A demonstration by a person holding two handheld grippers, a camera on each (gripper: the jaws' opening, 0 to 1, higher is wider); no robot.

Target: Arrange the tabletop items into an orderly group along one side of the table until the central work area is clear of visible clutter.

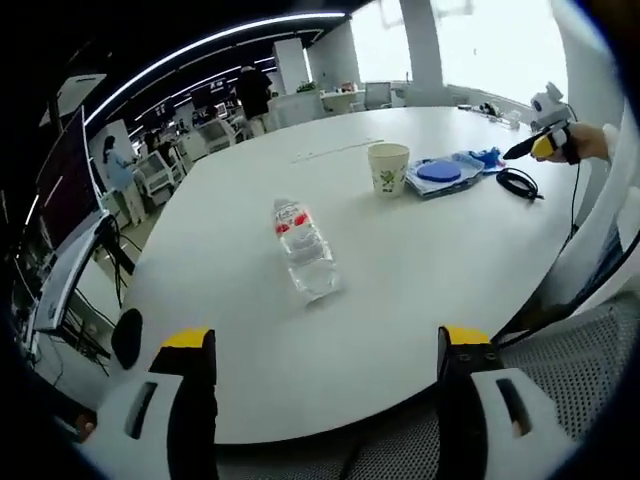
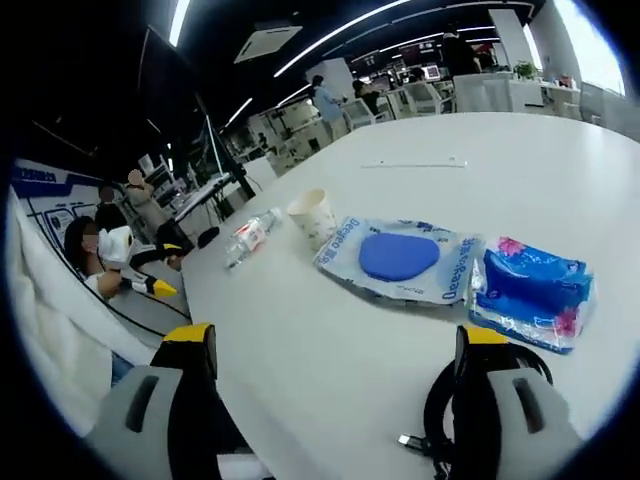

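Both grippers, left (image 1: 325, 375) and right (image 2: 335, 375), are held wide apart, empty. A water bottle (image 1: 304, 250) is seen lying mid-table (image 1: 400, 300). Paper cup (image 1: 388, 168), wipes pack (image 2: 400, 258), blue packet (image 2: 530, 292) and black cable (image 1: 518, 184) are grouped beyond.

One bottle (image 1: 304, 250), one paper cup (image 1: 388, 168), two packets (image 2: 404, 259), one cable (image 1: 518, 184).

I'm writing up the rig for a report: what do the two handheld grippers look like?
The left gripper and right gripper look alike: two black jaws with yellow tips, rising from rounded light grey housings with dark slots. The person wears a white sleeve.
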